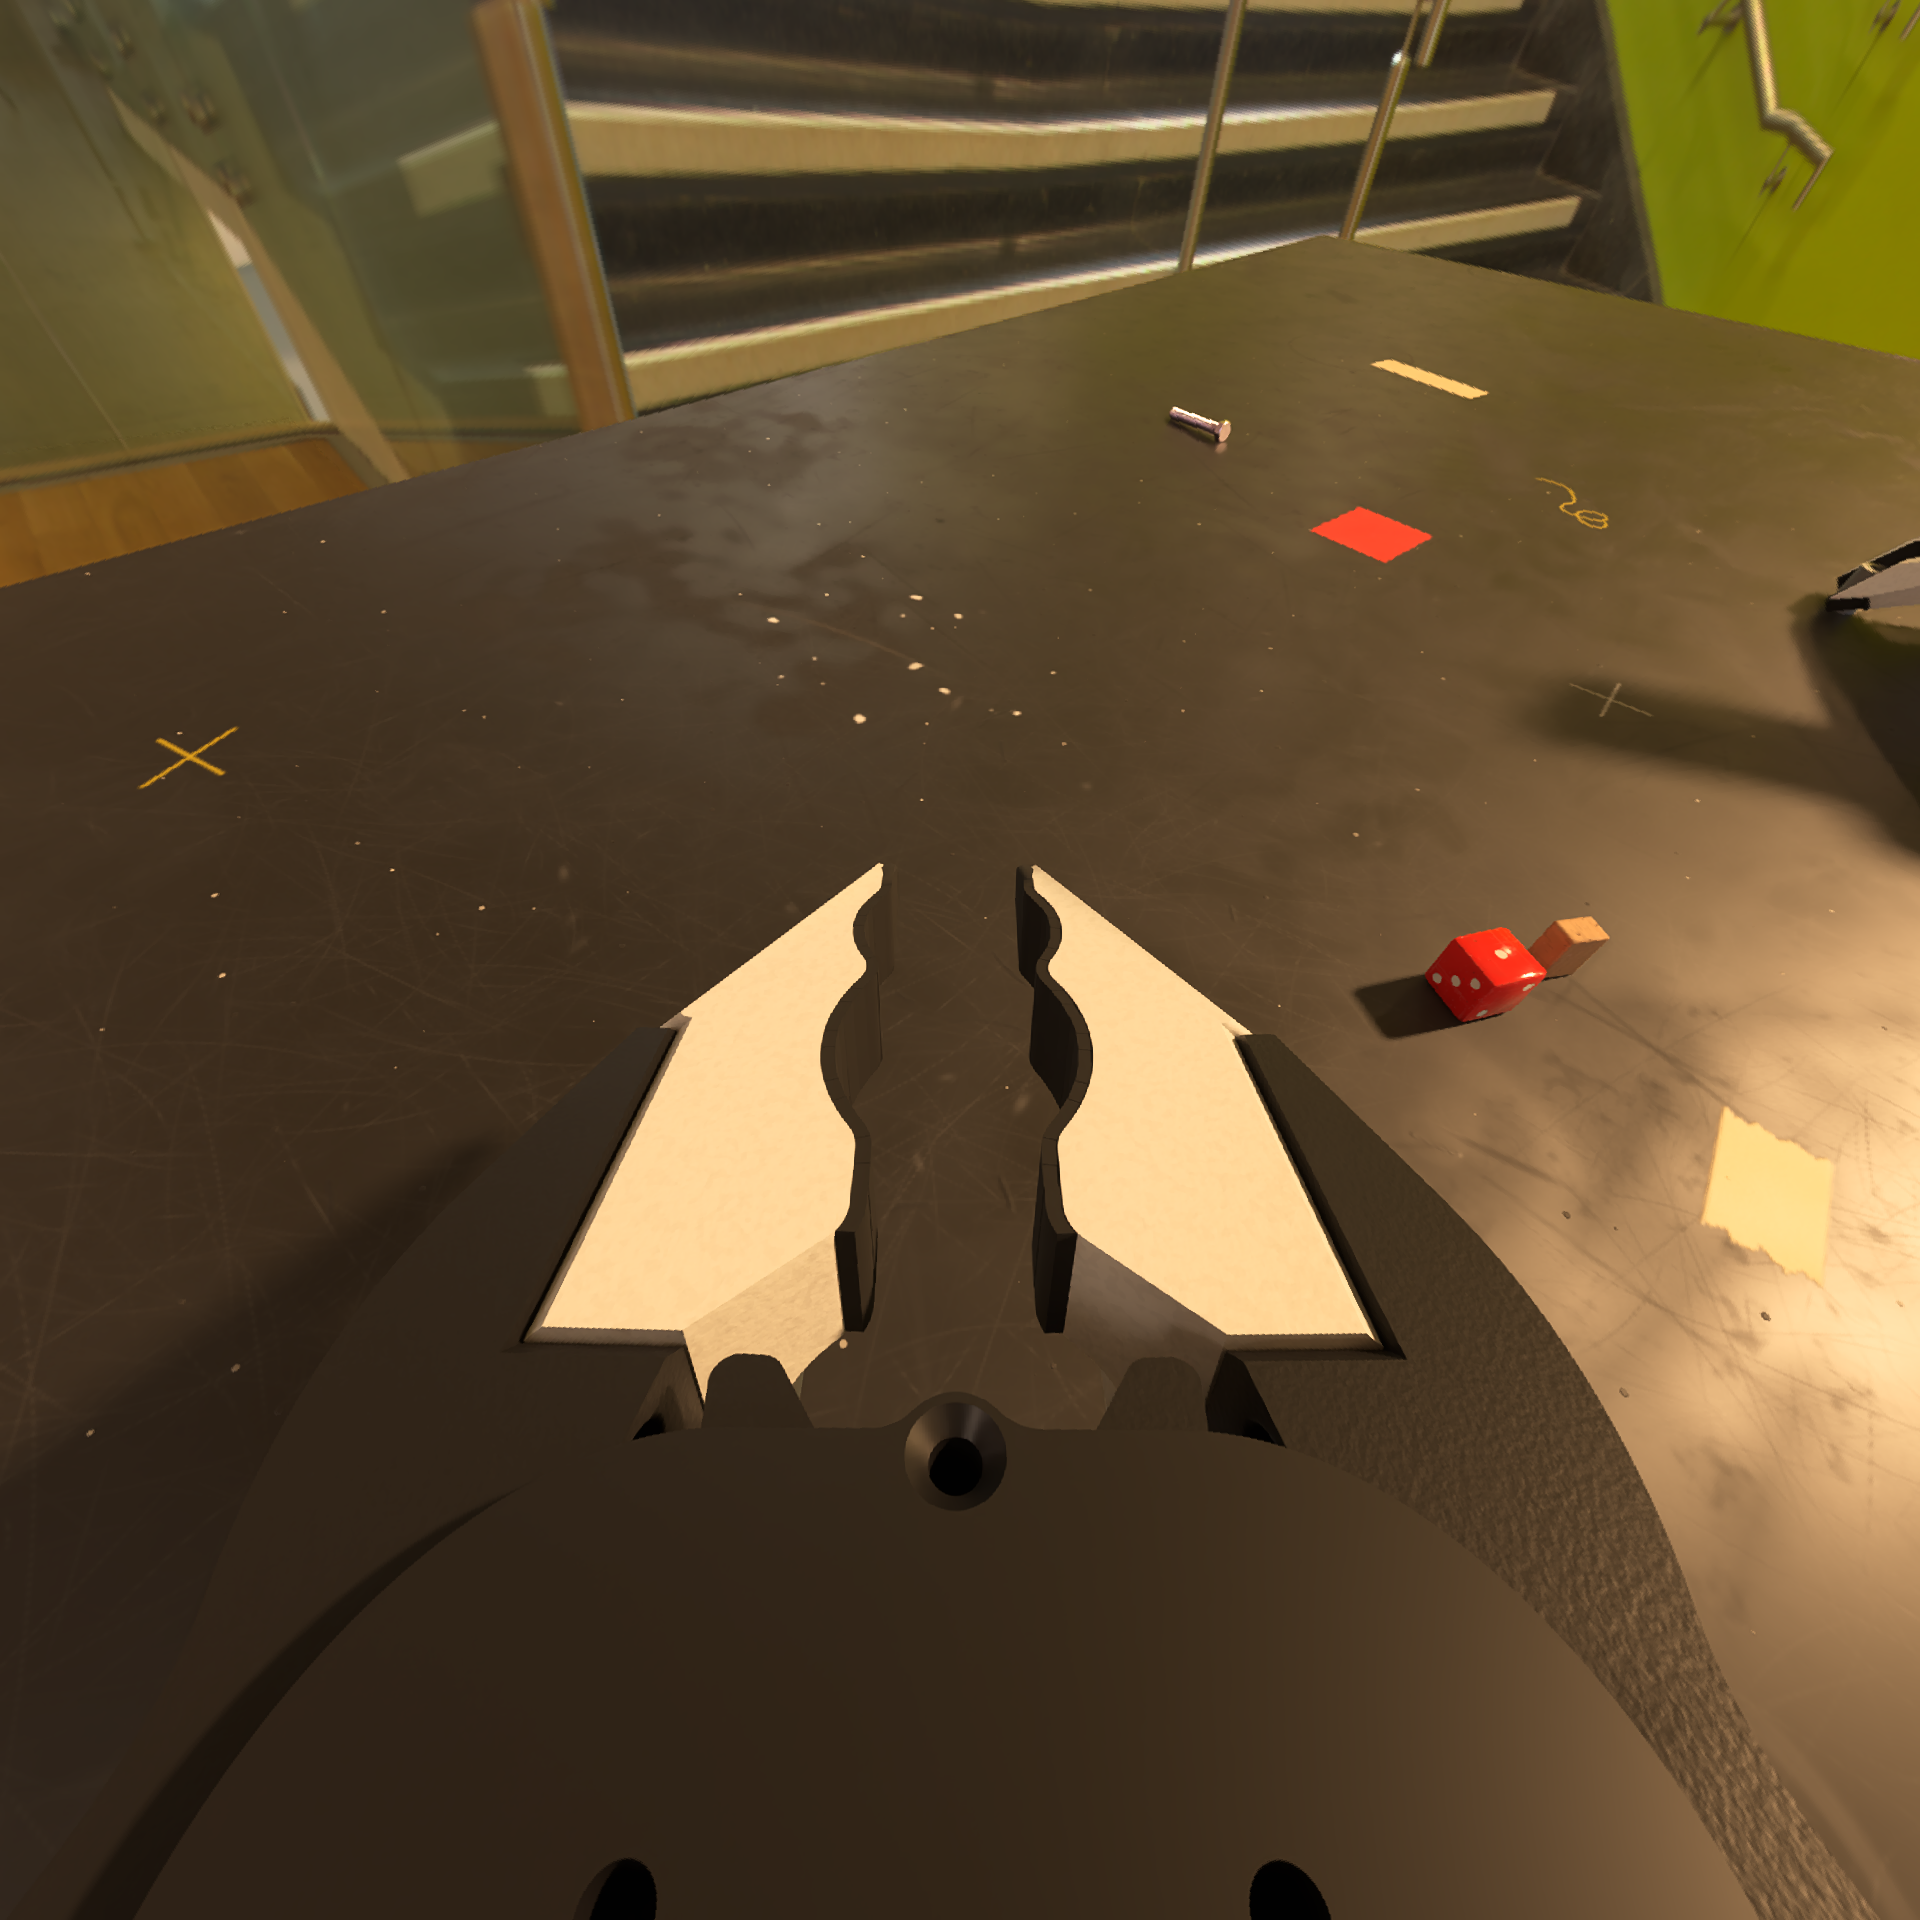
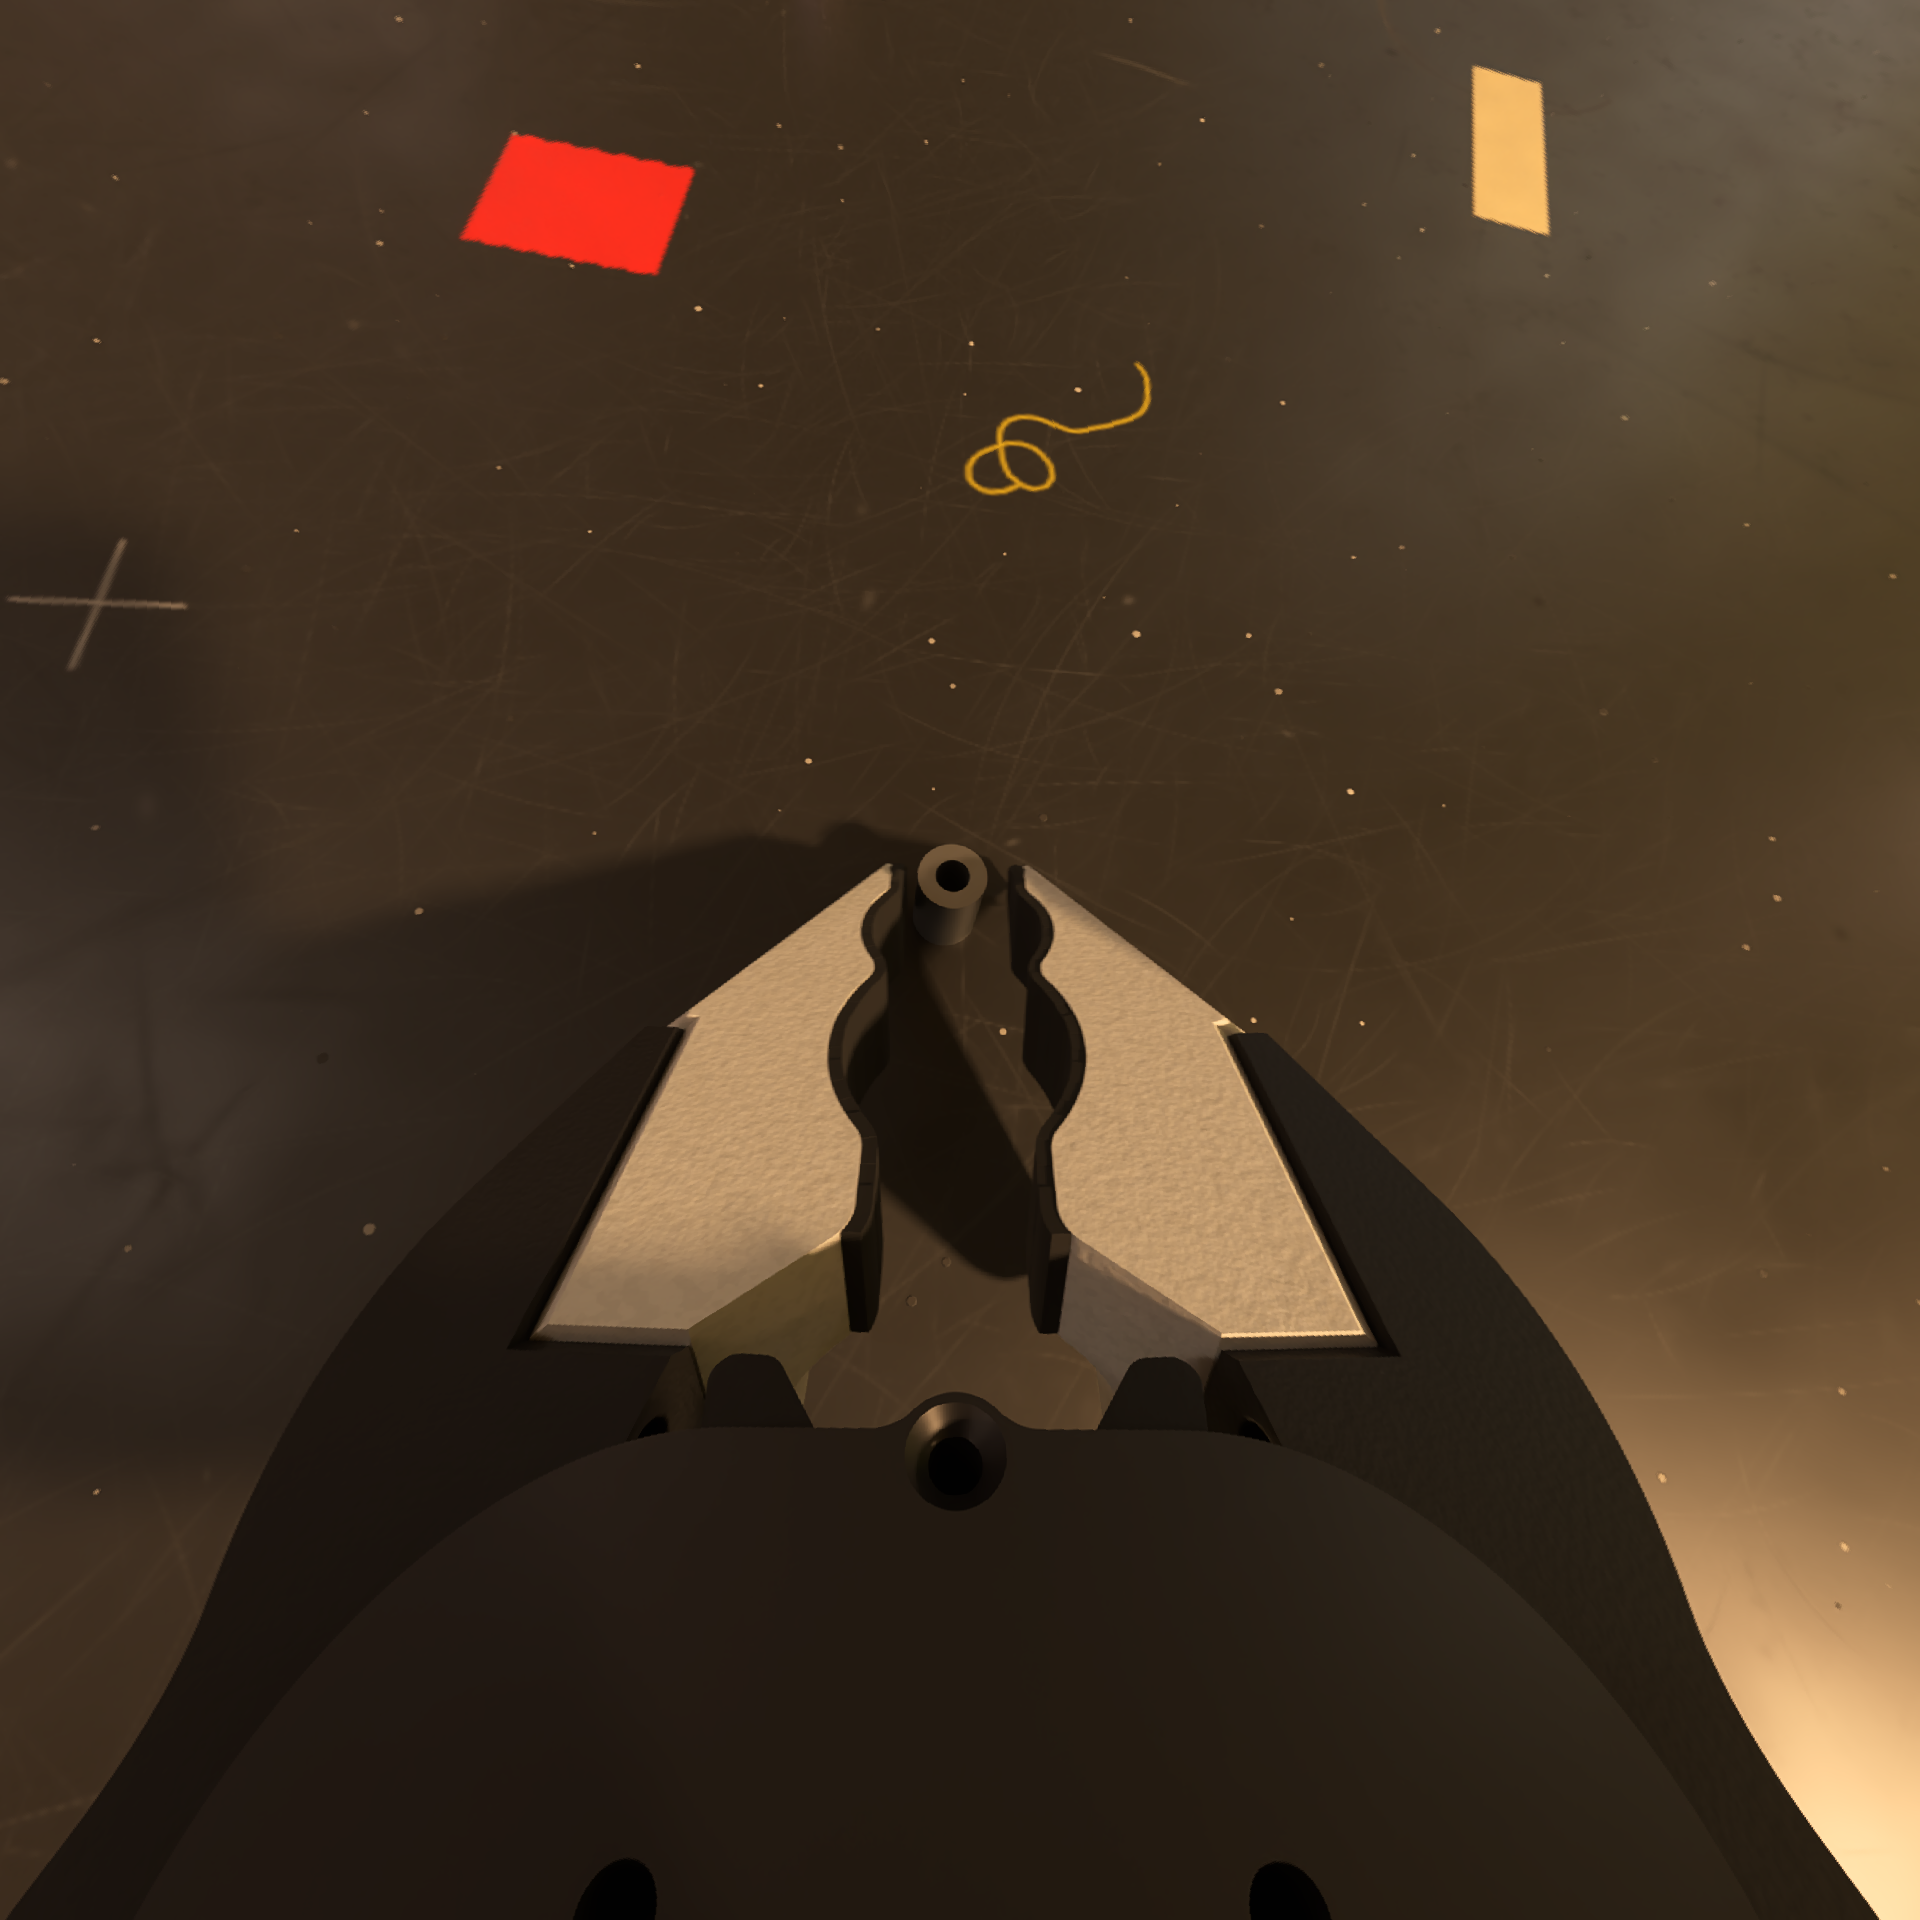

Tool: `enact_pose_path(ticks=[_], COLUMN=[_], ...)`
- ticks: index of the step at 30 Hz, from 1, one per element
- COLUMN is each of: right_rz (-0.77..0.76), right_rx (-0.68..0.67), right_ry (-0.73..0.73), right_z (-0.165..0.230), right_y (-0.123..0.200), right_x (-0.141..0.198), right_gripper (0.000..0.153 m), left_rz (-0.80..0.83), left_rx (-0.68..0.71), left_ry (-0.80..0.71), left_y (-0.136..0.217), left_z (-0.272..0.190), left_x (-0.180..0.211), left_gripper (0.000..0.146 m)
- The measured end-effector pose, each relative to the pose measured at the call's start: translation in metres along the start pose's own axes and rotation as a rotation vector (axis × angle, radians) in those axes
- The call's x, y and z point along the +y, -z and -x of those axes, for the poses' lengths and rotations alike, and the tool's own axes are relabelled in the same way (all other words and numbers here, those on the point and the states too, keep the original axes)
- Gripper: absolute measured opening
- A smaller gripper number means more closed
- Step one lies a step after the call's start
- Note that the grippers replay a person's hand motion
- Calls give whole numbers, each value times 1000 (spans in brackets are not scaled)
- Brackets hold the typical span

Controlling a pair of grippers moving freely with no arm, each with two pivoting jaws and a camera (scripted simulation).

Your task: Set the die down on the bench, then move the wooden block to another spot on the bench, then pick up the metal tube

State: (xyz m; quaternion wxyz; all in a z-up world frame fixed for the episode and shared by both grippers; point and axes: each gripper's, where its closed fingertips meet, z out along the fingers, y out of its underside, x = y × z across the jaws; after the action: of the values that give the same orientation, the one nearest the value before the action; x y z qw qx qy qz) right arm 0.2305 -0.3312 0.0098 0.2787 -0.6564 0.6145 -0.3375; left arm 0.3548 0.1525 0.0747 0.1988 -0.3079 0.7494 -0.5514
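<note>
Metal tube (image 2: 950, 902) upright between right tongs (image 2: 954, 883); left tongs (image 1: 950, 883) spread and empty over dark surface (image 1: 520, 935).

Pinch on the tube hard to confirm: fingers close beside it, small gaps visible, its lower part hidden. Right of the left tongs, red die (image 1: 1484, 972) touching wooden block (image 1: 1569, 943), both resting on the surface. Farther off, red square patch (image 1: 1371, 534), yellow squiggle (image 2: 1049, 442), tan strip (image 2: 1510, 152), small bolt (image 1: 1201, 424). Right tongs cut off at that view's edge. Beyond, stair treads, railings, glass panel, green wall.
</note>
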Motion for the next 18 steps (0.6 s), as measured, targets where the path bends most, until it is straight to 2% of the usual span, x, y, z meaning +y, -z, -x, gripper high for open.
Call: enact_pose_path(ticks=[2, 9, 12, 15, 18], right_rz=[-2, 6, -12, -101, -159], right_rx=[-11, 3, -22, -138, -261], right_ry=[-3, 18, 30, 78, 235], right_z=[1, 0, 12, 56, 125], right_y=[0, -2, 1, 9, 15], right_x=[0, -1, -12, -45, -75], right_gripper=[11, 12, 12, 12, 12], left_rz=[2, 0, -4, -4, -6], left_rx=[0, 3, 3, 2, 0], left_ry=[0, -1, -2, -4, -7], left_y=[0, 0, 0, 0, 1], left_z=[0, 0, -1, -1, -1], left_x=[0, 0, -1, -1, -1], left_gripper=[22, 22, 22, 22, 22])
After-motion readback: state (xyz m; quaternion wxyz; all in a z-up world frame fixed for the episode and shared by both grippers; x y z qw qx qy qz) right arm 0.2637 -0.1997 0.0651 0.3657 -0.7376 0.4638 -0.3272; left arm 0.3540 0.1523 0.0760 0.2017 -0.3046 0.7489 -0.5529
